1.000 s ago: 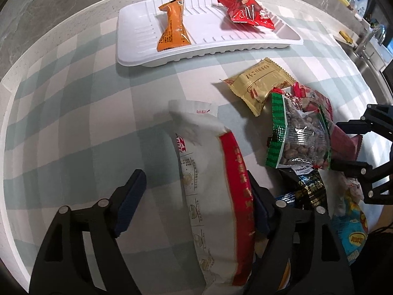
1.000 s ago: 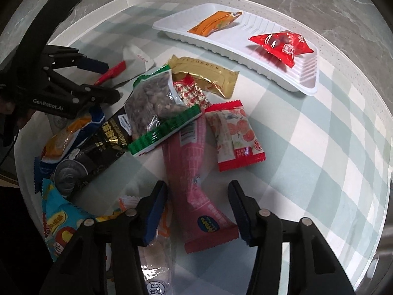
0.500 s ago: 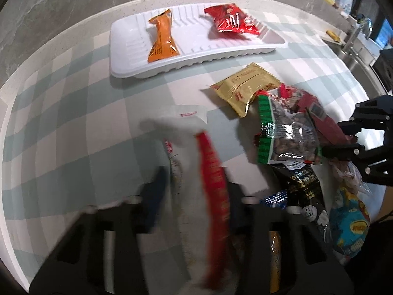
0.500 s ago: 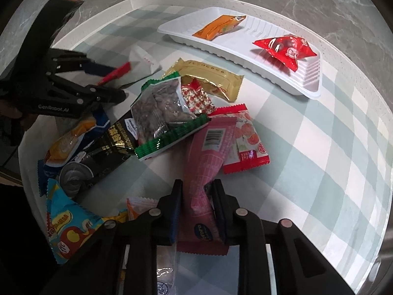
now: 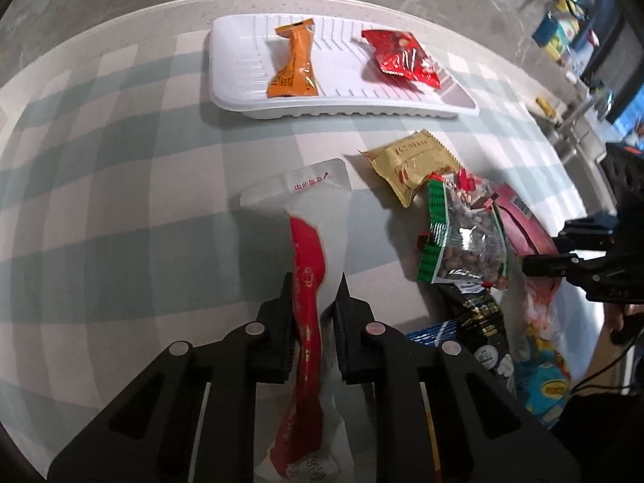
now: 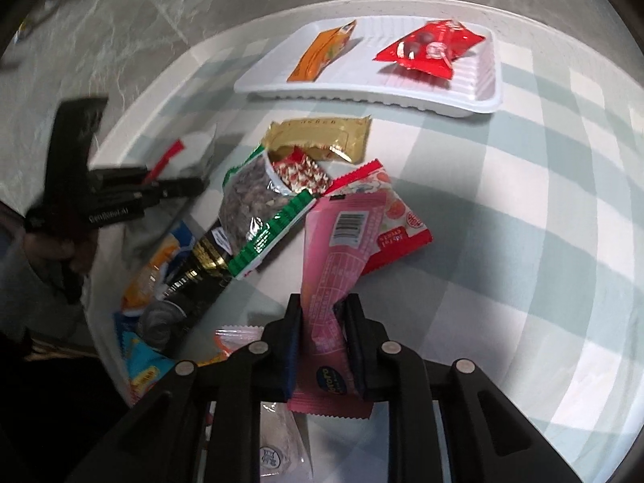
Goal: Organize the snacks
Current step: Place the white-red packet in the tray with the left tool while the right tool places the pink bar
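Honestly, both packs look light and floppy: left tongs point(image 5: 312, 306) pinch the white-red pouch point(image 5: 318, 233) mid-body, right tongs point(image 6: 324, 322) clamp the pink wrapper point(image 6: 342, 257) low, so the ends droop.

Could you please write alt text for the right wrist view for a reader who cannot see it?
The right gripper is shut on a pink snack packet above a checked tablecloth. Beyond, a white tray holds an orange packet and a red packet.

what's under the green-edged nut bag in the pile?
The green-edged nut bag lies over one end of the black packet, and its far end covers part of the red-and-white patterned packet, which overlaps the gold packet. Anything directly beneath its middle is hidden.
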A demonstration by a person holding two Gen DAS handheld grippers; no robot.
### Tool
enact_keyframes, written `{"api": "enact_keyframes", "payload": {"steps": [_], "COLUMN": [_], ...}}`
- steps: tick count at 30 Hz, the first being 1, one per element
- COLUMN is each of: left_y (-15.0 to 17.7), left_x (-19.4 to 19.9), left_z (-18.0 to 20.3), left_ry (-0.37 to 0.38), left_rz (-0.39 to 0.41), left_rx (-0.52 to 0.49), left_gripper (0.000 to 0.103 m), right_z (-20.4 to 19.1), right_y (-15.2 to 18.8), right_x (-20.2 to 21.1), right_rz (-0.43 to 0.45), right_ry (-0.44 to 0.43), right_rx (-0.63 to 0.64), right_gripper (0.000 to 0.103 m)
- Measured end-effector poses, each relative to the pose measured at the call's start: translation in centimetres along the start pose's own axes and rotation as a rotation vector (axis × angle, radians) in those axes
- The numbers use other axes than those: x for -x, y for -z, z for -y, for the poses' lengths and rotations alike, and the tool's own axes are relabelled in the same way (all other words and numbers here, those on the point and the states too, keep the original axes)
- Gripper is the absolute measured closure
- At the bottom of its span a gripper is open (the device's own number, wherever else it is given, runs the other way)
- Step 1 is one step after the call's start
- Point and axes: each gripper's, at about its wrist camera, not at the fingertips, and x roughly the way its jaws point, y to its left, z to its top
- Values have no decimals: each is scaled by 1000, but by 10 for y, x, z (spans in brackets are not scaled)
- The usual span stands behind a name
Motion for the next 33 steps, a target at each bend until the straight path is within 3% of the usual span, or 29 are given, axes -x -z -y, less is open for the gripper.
{"api": "enact_keyframes", "payload": {"steps": [12, 33], "left_y": [-7, -64], "left_x": [17, 38], "left_z": [-5, -27], "left_ry": [71, 189], "left_rz": [38, 125], "left_rx": [61, 153], "left_gripper": [89, 89], "right_z": [19, 29], "right_y": [-12, -60], "right_x": [21, 35], "right_rz": [84, 174], "right_ry": [-161, -253], "right_rx": [-155, -235], "right_gripper": [81, 80]}}
